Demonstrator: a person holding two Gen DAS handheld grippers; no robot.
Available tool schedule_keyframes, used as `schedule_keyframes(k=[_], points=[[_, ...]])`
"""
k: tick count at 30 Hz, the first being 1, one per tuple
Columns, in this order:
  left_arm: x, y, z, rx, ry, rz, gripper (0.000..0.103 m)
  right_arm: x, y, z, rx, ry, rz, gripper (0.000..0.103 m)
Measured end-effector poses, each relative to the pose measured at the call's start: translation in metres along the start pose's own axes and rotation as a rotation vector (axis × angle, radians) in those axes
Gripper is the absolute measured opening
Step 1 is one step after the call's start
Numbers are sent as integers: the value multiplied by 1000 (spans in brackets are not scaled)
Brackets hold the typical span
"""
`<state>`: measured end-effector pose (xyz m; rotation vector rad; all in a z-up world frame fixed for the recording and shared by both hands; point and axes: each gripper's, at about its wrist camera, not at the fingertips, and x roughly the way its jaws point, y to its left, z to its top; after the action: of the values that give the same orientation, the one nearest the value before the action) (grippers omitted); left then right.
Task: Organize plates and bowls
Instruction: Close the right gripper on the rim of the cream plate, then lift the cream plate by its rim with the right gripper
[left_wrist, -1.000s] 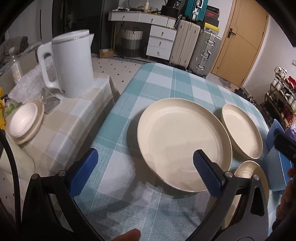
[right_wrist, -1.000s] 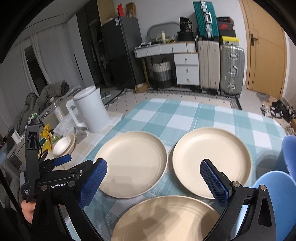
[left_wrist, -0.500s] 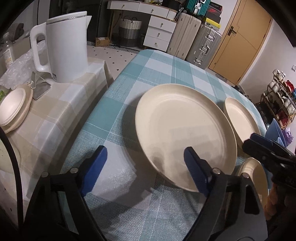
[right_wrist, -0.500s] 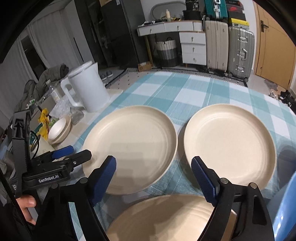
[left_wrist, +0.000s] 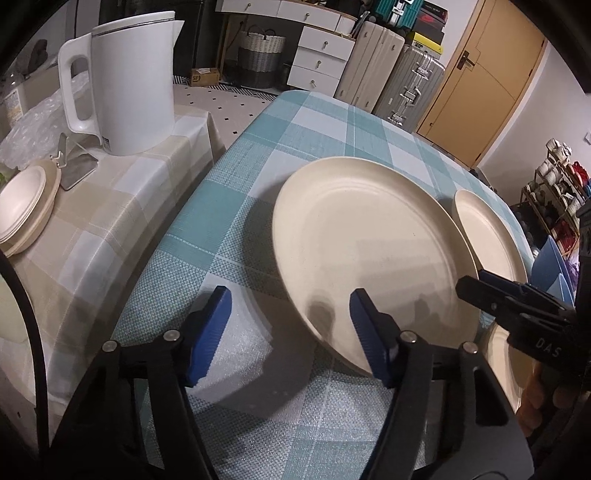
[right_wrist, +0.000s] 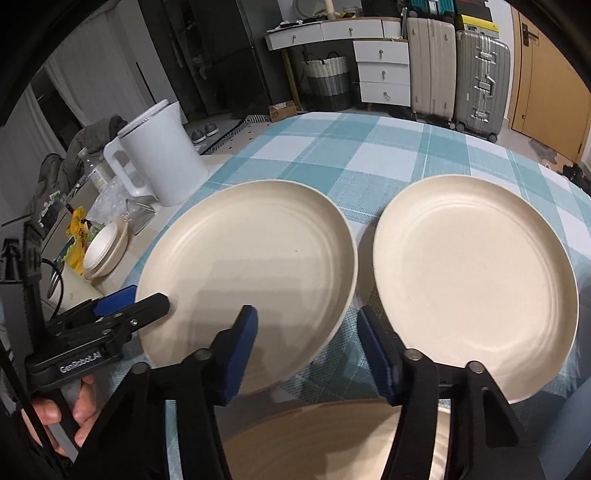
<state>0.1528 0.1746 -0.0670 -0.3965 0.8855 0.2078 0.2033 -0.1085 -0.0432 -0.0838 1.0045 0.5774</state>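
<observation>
Both grippers sit low over the checked tablecloth, jaws spread and gripping nothing; the left gripper has its right finger hanging over the near rim of the left plate and its left finger over bare cloth, so the plate edge falls between the two pads, though I can't tell whether the pad actually touches the rim. The right gripper is spread the same way; its left finger overlaps the near edge of that same left plate, its right finger sits at the near-left edge of the right plate, and the narrow gap of cloth between the two plates runs ahead between the pads. The two cream plates lie flat side by side, close but apart; a third plate lies under the right gripper's fingers, nearest the camera, mostly hidden by the black frame. Off to the left of the fingers, on a beige checked side table, stands a white kettle; just in front of it is a small stack of bowls. Something blue peeks in past the right plate's far side; too little of it shows to name.
</observation>
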Motion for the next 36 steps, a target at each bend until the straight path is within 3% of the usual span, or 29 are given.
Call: schedule_keyframes(k=[5, 12, 14, 36], points=[[6, 0, 2, 6, -7, 27, 42, 2, -1, 1, -2, -5, -11, 47], [7, -3, 2, 5, -15, -22, 19, 7, -4, -1, 16, -9, -46, 22], [7, -6, 2, 11, -20, -6, 19, 7, -6, -1, 27, -12, -51, 17], [-26, -8, 0, 35, -60, 3, 19, -5, 5, -5, 15, -44, -70, 17]])
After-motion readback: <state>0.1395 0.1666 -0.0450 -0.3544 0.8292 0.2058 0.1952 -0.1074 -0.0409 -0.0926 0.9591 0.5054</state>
